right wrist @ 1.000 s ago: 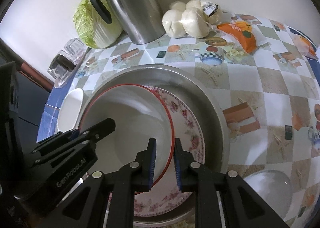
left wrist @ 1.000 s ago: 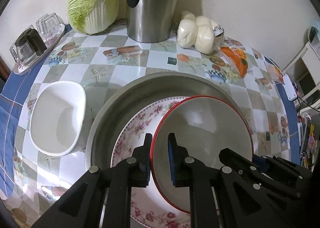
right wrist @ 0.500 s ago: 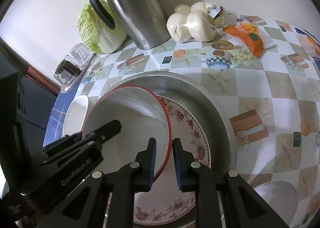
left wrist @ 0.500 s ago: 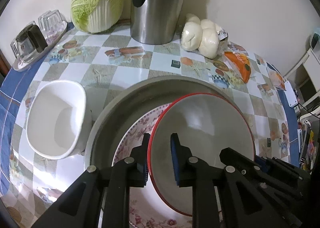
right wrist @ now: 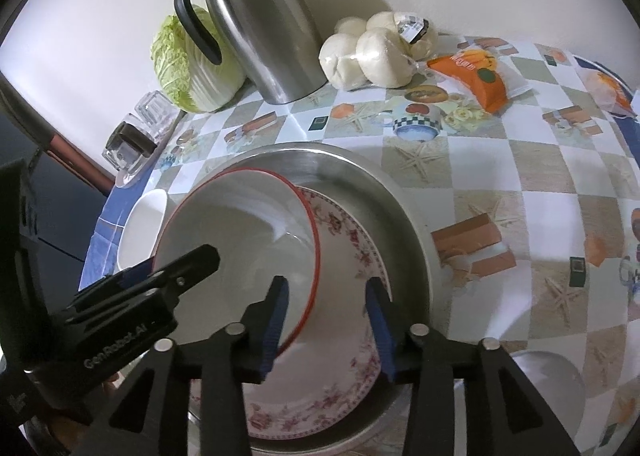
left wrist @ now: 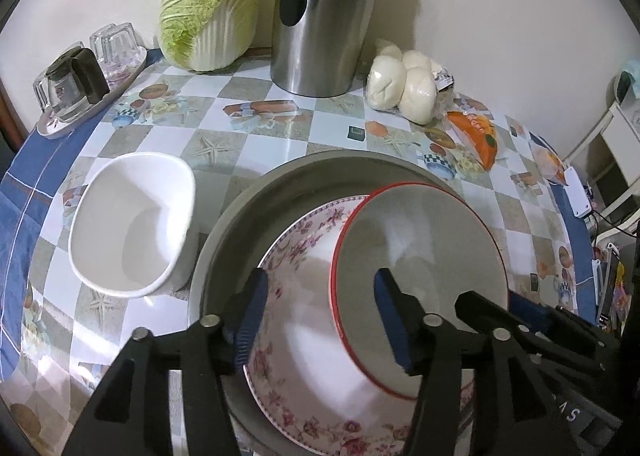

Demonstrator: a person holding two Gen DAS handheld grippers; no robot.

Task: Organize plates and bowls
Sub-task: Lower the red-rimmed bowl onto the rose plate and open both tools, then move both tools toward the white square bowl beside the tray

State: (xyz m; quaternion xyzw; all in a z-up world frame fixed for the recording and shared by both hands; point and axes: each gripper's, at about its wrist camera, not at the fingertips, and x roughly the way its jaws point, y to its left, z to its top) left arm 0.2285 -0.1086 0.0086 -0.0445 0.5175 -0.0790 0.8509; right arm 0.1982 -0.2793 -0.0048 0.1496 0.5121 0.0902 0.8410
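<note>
A red-rimmed white bowl [left wrist: 420,256] lies tilted on a floral plate [left wrist: 304,296] inside a large steel basin [left wrist: 248,224]. It also shows in the right wrist view [right wrist: 240,240], on the same plate [right wrist: 352,296] in the basin [right wrist: 400,208]. My left gripper [left wrist: 320,308] is open, its jaws on either side of the bowl's left rim. My right gripper [right wrist: 326,308] is open, its jaws on either side of the bowl's right rim. A white squarish bowl [left wrist: 132,224] stands on the table left of the basin.
A steel thermos jug [left wrist: 320,16], a napa cabbage [left wrist: 208,4], bagged steamed buns [left wrist: 404,80] and an orange snack packet [left wrist: 476,136] stand at the back. A tray of glass cups [left wrist: 80,80] is at the far left. A steel bowl [right wrist: 548,380] sits at the near right.
Both grippers were shut on the red-rimmed bowl's rim; now both have opened and let go. The bowl rests on the floral plate in the basin.
</note>
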